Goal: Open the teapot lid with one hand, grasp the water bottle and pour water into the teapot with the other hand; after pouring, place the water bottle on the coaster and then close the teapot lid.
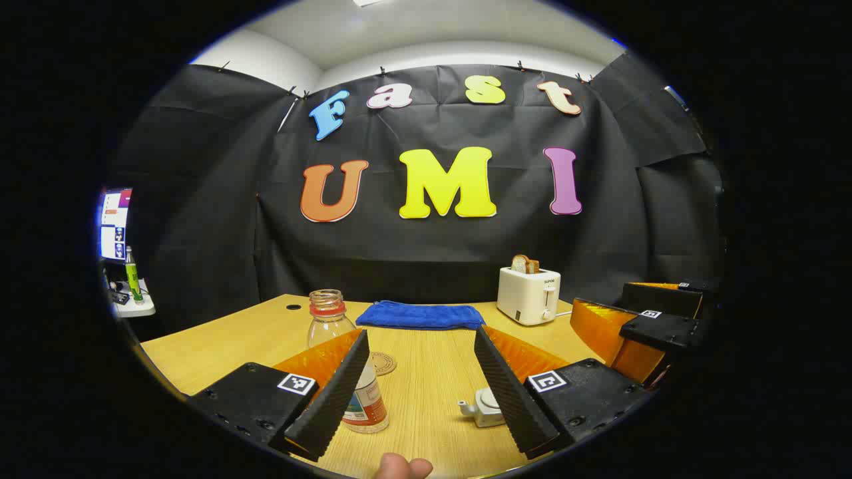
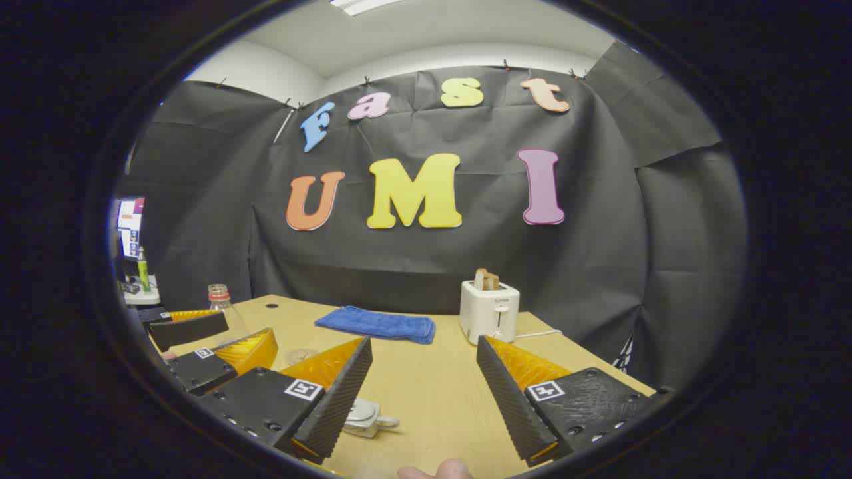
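A clear water bottle (image 1: 331, 318) with a red neck ring and no cap stands on the wooden table, its lower half behind my left gripper's left finger. A round coaster (image 1: 384, 363) lies just right of it. The small white teapot (image 1: 480, 407), lid on, is half hidden by the left gripper's right finger. My left gripper (image 1: 421, 332) hangs open above the table with nothing between its fingers. My right gripper (image 2: 424, 340) is open as well, with the teapot (image 2: 367, 416) peeking out beside its left finger. The bottle (image 2: 219, 301) stands far left, behind the left gripper (image 2: 219, 336).
A folded blue towel (image 1: 421, 315) lies at the back of the table. A white toaster (image 1: 529, 295) holding a slice of bread stands back right. The right gripper (image 1: 602, 313) hovers at the right. A thumb (image 1: 403, 468) shows at the bottom edge.
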Tool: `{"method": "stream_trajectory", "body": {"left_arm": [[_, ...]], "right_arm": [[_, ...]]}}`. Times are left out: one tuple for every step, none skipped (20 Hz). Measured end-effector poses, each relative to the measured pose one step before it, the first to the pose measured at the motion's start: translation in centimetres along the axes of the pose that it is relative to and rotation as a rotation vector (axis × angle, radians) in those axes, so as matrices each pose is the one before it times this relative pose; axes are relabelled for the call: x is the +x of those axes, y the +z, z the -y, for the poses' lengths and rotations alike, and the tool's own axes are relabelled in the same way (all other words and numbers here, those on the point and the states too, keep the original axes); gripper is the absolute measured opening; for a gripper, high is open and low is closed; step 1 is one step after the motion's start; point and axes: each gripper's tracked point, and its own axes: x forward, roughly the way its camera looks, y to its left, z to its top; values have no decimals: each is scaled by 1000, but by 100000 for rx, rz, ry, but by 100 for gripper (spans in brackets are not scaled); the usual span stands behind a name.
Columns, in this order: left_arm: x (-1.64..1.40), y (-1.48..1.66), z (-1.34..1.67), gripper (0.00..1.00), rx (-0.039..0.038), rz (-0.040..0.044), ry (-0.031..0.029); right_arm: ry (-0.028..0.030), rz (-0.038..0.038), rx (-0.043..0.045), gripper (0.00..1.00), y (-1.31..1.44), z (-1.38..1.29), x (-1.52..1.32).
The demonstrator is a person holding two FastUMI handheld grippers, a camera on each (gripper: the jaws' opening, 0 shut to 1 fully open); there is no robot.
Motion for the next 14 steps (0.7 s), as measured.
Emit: {"method": "stream_trajectory", "body": {"left_arm": [[175,-132,29,100,-34,-391,92],[-69,-44,-47,100,44,-209,-37],[-74,-68,138,100,331,-173,-39],[56,46,19,100,327,234,-27],[33,53,91,100,339,-15,-141],[52,-142,17,100,135,-205,-262],[34,-168,-10,100,-33,-371,-190],[-96,-25,58,100,-8,-297,-130],[-19,-24,72,100,105,-130,-142],[-2,15,121,100,49,-24,-75],[3,-22,-8,100,-28,93,-147],[20,53,-29,100,104,161,26],[-44,61,3,100,122,155,83],[-84,7,19,100,53,126,-117]], "right_arm": [[132,-340,118,95,-1,-97,25],[257,-442,137,95,-263,-31,74],[365,-408,93,95,-124,-109,28],[191,-268,125,95,-87,-34,84],[307,-231,80,95,-44,-50,-7],[96,-197,123,95,-97,-34,58],[-54,-193,-7,95,-26,74,57],[-135,-240,83,95,-178,119,-78],[-162,-177,102,95,-31,61,-20],[-50,-220,211,95,-63,52,36],[-15,-120,121,95,8,-1,-8],[30,74,105,95,-59,32,-97],[37,129,100,95,137,-51,-53],[116,138,-9,95,-56,-54,-41]]}}
